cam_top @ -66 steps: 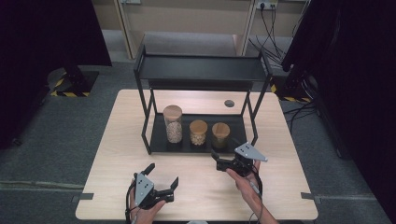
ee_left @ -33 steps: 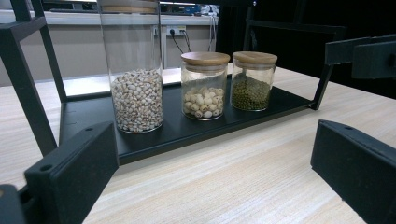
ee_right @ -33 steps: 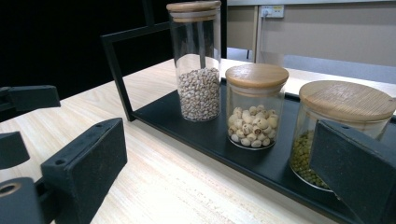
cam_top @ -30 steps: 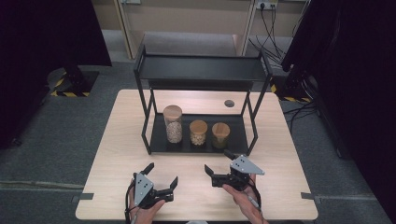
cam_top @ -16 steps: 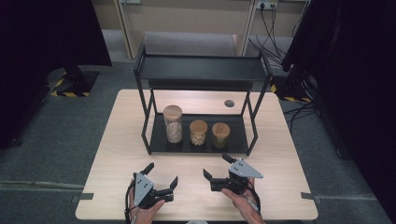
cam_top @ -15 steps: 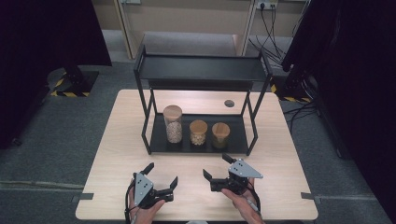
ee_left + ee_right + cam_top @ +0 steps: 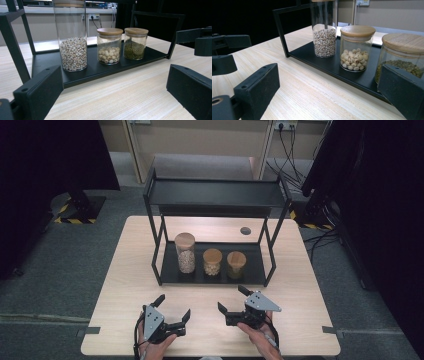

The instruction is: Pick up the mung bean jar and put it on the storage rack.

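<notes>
Three wood-lidded glass jars stand in a row on the lower shelf (image 7: 250, 270) of a black rack: a tall jar of pale grains (image 7: 185, 252) (image 7: 72, 42) (image 7: 324, 35), a shorter jar of white round seeds (image 7: 212, 262) (image 7: 109, 46) (image 7: 356, 48) and a small jar of green beans (image 7: 236, 264) (image 7: 135, 43) (image 7: 402, 55). My left gripper (image 7: 173, 307) (image 7: 115, 95) rests near the table's front edge, open and empty, pointing at the jars. My right gripper (image 7: 232, 299) (image 7: 329, 92) sits beside it, just in front of the rack, open with nothing between its jaws.
The rack's top shelf (image 7: 215, 195) overhangs the jars, and its black posts (image 7: 156, 255) frame the shelf at each end. A round hole (image 7: 245, 230) is in the wooden table (image 7: 135, 265) behind the rack. Dark screens and cables stand beyond the table.
The right gripper has drawn back from the rack's front, near the green-bean jar, toward the table's front edge and turned leftward. The left gripper has stayed put.
</notes>
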Available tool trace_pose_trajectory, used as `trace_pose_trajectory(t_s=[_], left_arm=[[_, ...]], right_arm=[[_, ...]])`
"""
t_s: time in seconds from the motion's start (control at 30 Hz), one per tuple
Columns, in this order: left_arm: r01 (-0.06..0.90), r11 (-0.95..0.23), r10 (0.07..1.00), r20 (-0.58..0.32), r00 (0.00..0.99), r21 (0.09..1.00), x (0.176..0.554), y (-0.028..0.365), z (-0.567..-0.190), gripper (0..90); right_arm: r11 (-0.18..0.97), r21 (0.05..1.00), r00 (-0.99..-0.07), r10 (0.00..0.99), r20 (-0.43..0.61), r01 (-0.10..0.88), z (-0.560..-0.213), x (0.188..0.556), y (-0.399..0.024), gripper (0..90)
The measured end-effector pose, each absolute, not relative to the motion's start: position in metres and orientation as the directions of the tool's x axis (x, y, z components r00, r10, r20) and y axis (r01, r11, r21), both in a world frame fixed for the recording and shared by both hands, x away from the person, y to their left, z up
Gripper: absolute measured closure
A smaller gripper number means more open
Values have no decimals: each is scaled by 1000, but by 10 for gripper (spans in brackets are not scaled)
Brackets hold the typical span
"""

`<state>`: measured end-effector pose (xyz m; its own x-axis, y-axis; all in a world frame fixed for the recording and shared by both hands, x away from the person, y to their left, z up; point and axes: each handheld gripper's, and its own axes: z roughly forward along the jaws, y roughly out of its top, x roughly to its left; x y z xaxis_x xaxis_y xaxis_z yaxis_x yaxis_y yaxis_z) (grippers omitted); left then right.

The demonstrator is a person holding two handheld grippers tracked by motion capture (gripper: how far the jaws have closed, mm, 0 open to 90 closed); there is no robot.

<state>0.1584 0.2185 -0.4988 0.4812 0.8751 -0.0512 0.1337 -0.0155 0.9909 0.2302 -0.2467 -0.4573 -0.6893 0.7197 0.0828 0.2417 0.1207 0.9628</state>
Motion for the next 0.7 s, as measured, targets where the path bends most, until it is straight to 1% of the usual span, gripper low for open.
trace_pose_trajectory(t_s=[0.7], left_arm=[[135, -10, 876, -57, 478, 991, 159, 218, -499, 4]], right_arm=[[120, 962, -685, 723, 84, 245, -458, 231, -247, 45]])
